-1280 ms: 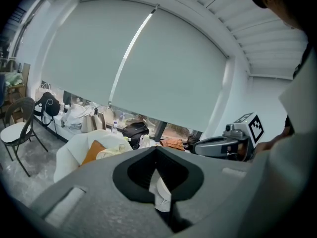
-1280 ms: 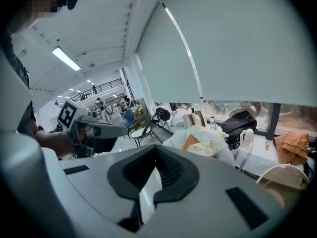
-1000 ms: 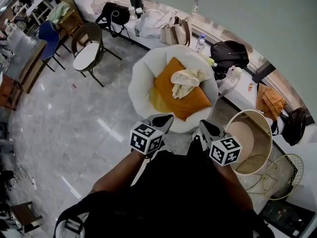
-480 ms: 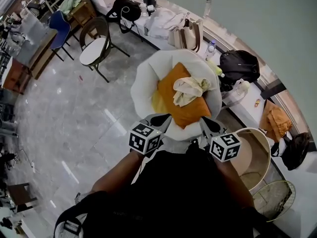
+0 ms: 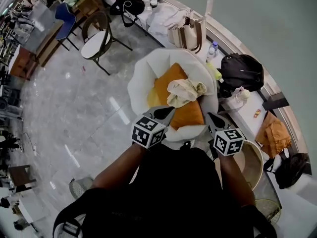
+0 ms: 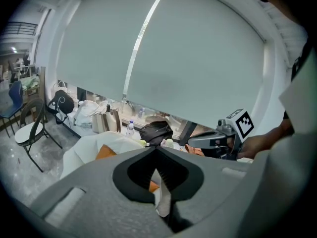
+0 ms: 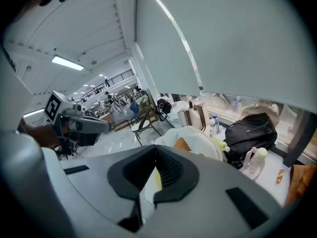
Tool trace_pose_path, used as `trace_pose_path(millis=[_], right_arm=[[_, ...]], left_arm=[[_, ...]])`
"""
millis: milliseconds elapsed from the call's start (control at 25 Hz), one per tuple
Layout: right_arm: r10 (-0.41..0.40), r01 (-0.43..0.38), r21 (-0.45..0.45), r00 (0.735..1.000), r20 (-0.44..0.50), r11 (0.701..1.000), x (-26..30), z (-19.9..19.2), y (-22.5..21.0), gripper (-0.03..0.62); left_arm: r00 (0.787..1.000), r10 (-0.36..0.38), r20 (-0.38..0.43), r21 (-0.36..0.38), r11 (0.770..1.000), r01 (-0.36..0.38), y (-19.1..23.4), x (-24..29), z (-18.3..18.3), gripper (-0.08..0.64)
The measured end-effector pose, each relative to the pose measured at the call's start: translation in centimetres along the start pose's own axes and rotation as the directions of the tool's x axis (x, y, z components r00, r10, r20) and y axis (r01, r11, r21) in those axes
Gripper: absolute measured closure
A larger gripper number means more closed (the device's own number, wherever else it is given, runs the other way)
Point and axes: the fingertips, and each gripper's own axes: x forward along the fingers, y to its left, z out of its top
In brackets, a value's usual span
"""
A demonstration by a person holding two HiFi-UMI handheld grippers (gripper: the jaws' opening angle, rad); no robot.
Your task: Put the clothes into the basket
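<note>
The clothes are a pale cream cloth (image 5: 184, 90), all scrunched up. It lies on top of an orange cushion (image 5: 172, 81). The cushion sits in a big round white chair (image 5: 142, 73). The cloth is not in the basket (image 5: 247, 158). The basket is round and light brown, and it stands on the floor to the right of the white chair, close by the person's right arm.

The left gripper (image 5: 165, 114) is at the front edge of the white chair. Its jaws are pressed together with nothing in them. The right gripper (image 5: 215, 119) is just beside the chair's front right edge. Its jaws are pressed together too, and it holds nothing. Neither gripper touches the cloth.

A black bag (image 5: 242, 71) lies behind the chair, on the right.
</note>
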Motion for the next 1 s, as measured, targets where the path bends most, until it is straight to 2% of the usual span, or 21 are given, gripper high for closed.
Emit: trace_pose_path(millis=[240, 480, 760, 880, 1000], right_arm=[[0.032, -0.030, 0.025, 0.997, -0.066, 0.999, 3.6, -1.3, -4.8, 0.577], [0.007, -0.003, 0.045, 0.994, -0.107, 0.999, 7.4, -2.1, -7.2, 0.577], [-0.095, 0.095, -0.006, 0.985, -0.141, 0.995, 13.2, -4.0, -11.9, 0.577], [-0.151, 0.141, -0.079, 0.976, -0.154, 0.987, 16.3, -5.7, -14.9, 0.577], [-0.202, 0.191, -0.079, 0.963, -0.176, 0.978, 19.3, -8.5, -18.4, 0.577]], left_arm=[[0.994, 0.087, -0.058, -0.046, 0.995, -0.090, 1.7, 2.1, -0.7, 0.559], [0.989, 0.086, -0.117, -0.072, 0.993, -0.095, 4.2, 4.0, -2.0, 0.560], [0.982, 0.067, -0.176, -0.088, 0.993, -0.084, 8.4, 8.7, -4.6, 0.560], [0.981, 0.071, -0.182, -0.109, 0.990, -0.092, 10.0, 10.8, -5.9, 0.560], [0.977, 0.092, -0.191, -0.104, 0.988, -0.114, 11.5, 12.1, -7.0, 0.560]])
